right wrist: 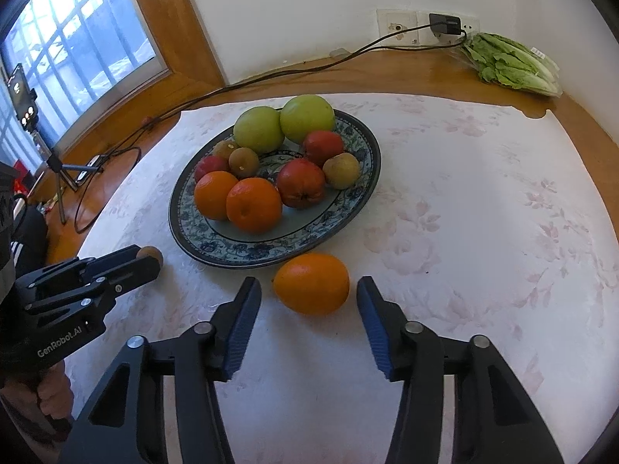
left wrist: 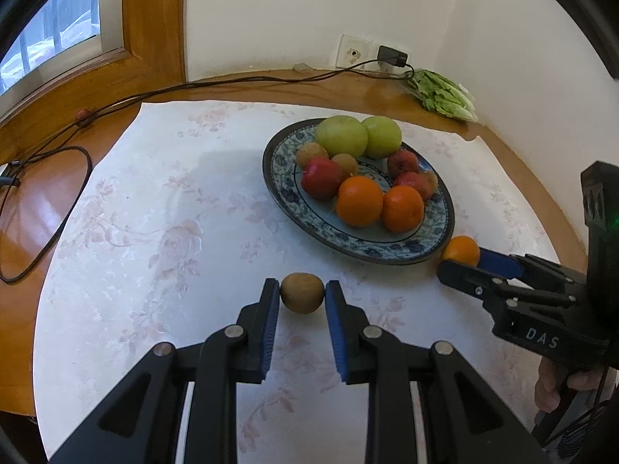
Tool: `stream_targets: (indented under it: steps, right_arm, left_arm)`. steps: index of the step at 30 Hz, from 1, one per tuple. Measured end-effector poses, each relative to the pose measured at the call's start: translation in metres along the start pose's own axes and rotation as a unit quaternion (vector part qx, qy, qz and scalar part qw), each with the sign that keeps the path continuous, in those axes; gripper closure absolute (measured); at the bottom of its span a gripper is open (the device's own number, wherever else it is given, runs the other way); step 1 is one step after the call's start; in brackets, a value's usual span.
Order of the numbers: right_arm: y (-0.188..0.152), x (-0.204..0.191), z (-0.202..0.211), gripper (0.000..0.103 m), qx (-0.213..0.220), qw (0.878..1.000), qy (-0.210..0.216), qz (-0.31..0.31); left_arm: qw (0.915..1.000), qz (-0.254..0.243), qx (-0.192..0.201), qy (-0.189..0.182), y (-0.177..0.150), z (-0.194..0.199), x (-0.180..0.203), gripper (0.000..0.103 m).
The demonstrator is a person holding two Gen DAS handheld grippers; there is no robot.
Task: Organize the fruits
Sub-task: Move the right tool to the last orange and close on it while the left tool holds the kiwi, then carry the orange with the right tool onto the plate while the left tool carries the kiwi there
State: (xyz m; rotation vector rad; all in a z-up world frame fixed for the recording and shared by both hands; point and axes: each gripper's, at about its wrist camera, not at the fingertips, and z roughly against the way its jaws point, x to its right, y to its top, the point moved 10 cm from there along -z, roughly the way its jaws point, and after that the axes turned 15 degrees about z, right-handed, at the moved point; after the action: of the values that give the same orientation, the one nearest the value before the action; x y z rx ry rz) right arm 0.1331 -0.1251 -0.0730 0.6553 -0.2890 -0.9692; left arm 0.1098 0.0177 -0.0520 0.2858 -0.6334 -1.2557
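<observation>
Wooden table (left wrist: 232,89) under floral cloth (left wrist: 154,212)

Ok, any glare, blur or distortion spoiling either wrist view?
Left wrist view: sharp, heavy fisheye bending at the edges, bright glare on the wooden table by the window, kiwi clear. Right wrist view: also sharp, soft daylight, orange casts only a faint shadow.

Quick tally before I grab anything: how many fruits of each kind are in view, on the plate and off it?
Round green apples: 2
Red apples: 3
Oranges: 3, two on the blue patterned plate, one loose orange off it
Brown kiwis: 4, three on the plate, one loose kiwi off it
Total: 12
</observation>
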Motion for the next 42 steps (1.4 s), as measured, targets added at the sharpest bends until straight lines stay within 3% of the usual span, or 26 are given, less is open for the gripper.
stream_targets:
  steps: [8, 30, 42]
  right_arm:
    - [0.002, 0.002, -0.001, 0.062, 0.013, 1.000, -0.001, -0.003]
    - [0.000, 0.009, 0.015, 0.062, 0.038, 0.999, 0.007, -0.036]
    - [0.016, 0.006, 0.026, 0.062, 0.045, 0.999, 0.003, -0.018]
  left_arm:
    - [1.0000, 0.000, 0.000, 0.000, 0.000, -0.003, -0.002, 0.077]
    - [0.9999, 0.005, 0.004, -0.014, 0.006, 0.006, 0.004, 0.077]
    - [0.9997, -0.018, 0.013, -0.006, 0.035, 0.005, 0.015, 0.077]
